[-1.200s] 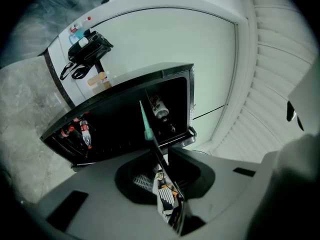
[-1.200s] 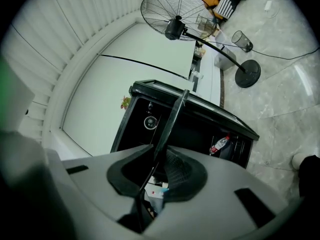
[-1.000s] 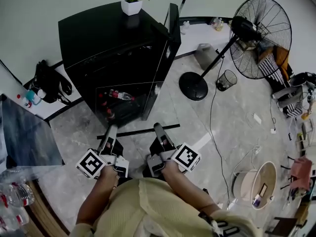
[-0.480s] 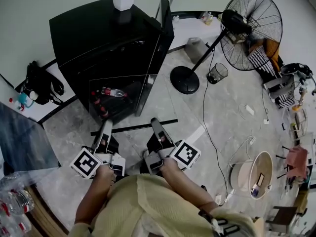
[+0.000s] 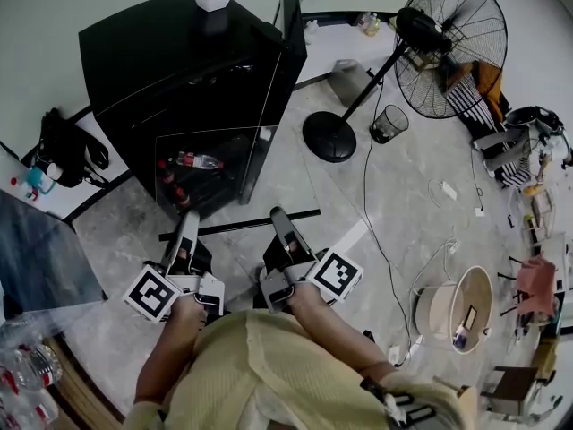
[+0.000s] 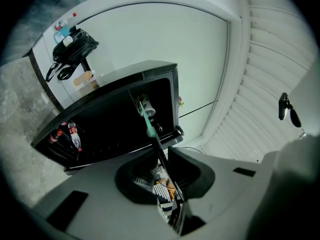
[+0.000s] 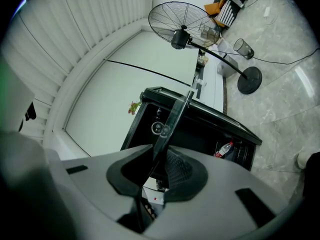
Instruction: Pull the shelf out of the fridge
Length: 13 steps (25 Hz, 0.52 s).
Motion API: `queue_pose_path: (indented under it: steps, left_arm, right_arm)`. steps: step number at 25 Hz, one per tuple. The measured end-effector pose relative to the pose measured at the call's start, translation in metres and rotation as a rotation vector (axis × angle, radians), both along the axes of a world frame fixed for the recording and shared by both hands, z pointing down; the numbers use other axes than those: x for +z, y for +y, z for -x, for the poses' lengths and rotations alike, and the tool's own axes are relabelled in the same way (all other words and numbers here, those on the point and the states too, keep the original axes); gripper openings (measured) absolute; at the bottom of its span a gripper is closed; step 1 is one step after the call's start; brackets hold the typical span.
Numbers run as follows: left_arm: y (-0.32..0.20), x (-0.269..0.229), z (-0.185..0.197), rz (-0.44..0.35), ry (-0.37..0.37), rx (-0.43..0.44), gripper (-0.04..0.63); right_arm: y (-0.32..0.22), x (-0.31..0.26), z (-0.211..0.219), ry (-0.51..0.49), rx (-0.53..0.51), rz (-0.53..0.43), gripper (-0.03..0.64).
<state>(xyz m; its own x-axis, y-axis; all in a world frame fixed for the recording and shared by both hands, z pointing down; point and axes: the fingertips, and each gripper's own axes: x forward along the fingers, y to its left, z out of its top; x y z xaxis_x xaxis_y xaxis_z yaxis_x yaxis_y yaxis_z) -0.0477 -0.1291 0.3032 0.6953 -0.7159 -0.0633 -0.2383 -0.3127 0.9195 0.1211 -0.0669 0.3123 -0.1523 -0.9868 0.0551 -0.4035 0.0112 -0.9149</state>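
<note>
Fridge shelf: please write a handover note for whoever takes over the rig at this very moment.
Left gripper: shut on the front rail of the shelf, near its left end.
Right gripper: shut on the same rail, further right.
Fridge: door open, bottles inside.
Done: shelf gripped and drawn out towards the person.
Left: it cannot be told whether the glass's far edge has cleared the fridge. Probably finish the pull, then set it down.
</note>
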Motion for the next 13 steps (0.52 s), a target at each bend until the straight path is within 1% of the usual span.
queue_pose_path:
  steps: [5, 7, 10, 13]
  left_arm:
    - [0.0028, 0.0028, -0.0038, 0.013, 0.005, -0.006, 0.061]
    - [0.0017, 0.0029, -0.0037, 0.01, -0.004, -0.014, 0.061]
    - [0.0014, 0.001, -0.0072, 0.008, 0.007, -0.018, 0.061]
    - [0.0016, 0.001, -0.0083, 0.0, 0.003, -0.02, 0.061]
  right_arm:
    - [0.0015, 0.0035, -0.0041, -0.005, -0.009, 0.008, 0.078]
    - [-0.0012, 0.0035, -0.0047, -0.002, -0.021, 0.006, 0.078]
    - [-0.0012, 0.0052, -0.007, -0.013, -0.019, 0.015, 0.08]
    - [-0.0006, 0.0048, -0.0091, -0.016, -0.015, 0.014, 0.08]
